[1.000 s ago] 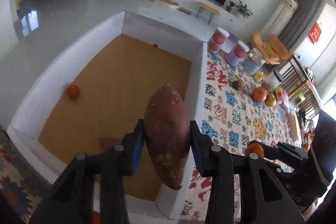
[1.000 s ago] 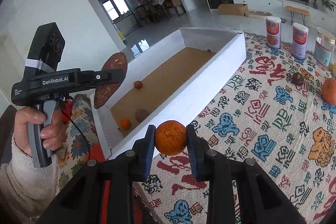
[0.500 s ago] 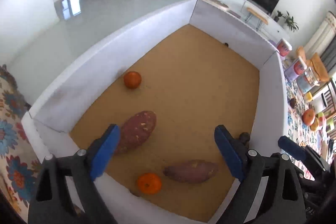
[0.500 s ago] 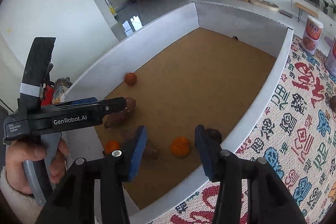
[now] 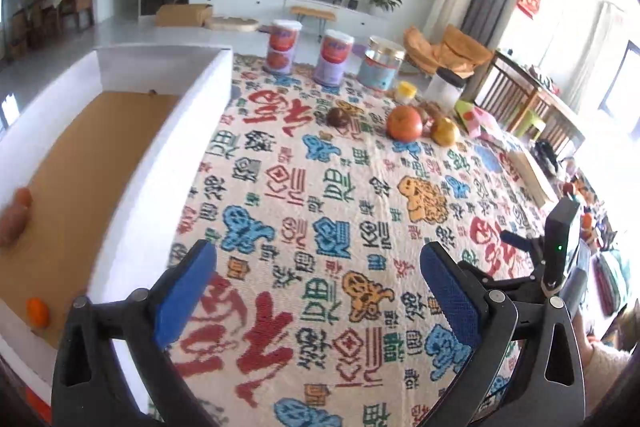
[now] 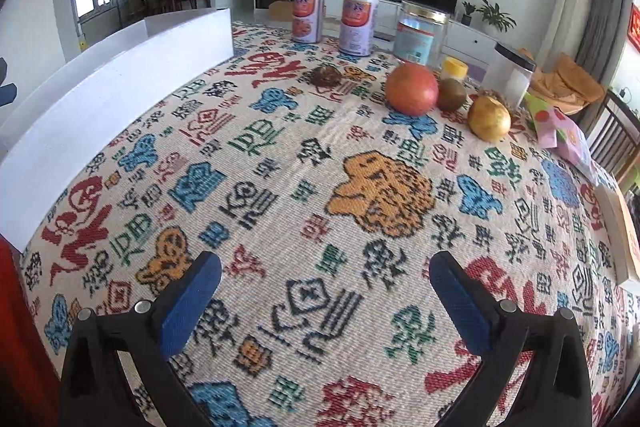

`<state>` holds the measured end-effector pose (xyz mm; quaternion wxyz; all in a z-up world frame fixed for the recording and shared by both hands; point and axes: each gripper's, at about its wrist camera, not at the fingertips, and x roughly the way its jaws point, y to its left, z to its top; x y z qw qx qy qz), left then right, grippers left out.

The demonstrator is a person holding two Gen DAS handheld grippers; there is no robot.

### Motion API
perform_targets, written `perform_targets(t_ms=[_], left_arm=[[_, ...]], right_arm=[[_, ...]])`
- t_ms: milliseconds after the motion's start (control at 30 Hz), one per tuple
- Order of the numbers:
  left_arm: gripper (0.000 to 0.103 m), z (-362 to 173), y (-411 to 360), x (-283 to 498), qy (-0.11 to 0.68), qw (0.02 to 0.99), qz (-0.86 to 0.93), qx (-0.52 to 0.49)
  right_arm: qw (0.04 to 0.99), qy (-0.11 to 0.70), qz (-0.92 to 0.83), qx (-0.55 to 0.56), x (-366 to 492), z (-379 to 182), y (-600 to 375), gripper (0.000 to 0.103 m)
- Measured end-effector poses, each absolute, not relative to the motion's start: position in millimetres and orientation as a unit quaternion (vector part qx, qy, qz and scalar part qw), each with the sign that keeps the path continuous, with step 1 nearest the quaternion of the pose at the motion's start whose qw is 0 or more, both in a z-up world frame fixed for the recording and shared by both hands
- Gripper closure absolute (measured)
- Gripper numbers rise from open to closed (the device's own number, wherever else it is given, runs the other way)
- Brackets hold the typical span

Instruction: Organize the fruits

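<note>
My left gripper [image 5: 318, 293] is open and empty above the patterned tablecloth, just right of the white box [image 5: 168, 163]. In the box lie a small orange [image 5: 37, 311] and a sweet potato [image 5: 14, 217]. My right gripper [image 6: 326, 301] is open and empty over the cloth. Far on the table sit a red-orange round fruit [image 6: 411, 89] [image 5: 404, 123], a yellow-brown fruit [image 6: 489, 118] [image 5: 445, 131], a dark green-brown fruit [image 6: 452, 94] and a small dark brown fruit [image 6: 326, 77] [image 5: 339, 115].
Two tall cans [image 6: 307, 15] [image 6: 358, 23], a glass jar [image 6: 418, 33], a small yellow-lidded jar [image 6: 454, 69] and a white canister [image 6: 510, 75] stand at the far table edge. A pink packet [image 6: 560, 131] lies at the right. The right hand-held device [image 5: 560, 247] shows in the left view.
Both grippers released their loads into the box: the sweet potato from the left, the orange from the right. Both have since swung right, away from the box, toward the fruits on the cloth.
</note>
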<state>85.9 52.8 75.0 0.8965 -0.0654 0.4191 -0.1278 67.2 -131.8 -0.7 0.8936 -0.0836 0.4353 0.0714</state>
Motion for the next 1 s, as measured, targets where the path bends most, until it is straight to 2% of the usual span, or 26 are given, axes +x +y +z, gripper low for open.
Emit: perform_targets(t_ms=[133,300,633,1000], left_arm=[[0.002,28.1,-20.5,101.2,0.451,0.876,-0.164,-0.05],[0.002,-10.3,-58.7,132.8,0.456,0.879,-0.136,-0.013],[0.0,-37.8,-77.3,159.8,0.453,0.884,-0.101,0.053],[0.0,-39.0,-77.1,161.6,0.454,0.884,-0.103,0.052]], right_arm=[[0.891,0.45,-0.019,-0.057,54.3,-17.5,-224.9,0.0],[0.89,0.448,-0.089,-0.002,47.6,-29.5,-290.2,0.0],[0.878,0.467,-0.091,0.044,59.8,-40.4,-297.4,0.0],[0.877,0.469,-0.093,0.04,58.4,-42.6,-295.5,0.0]])
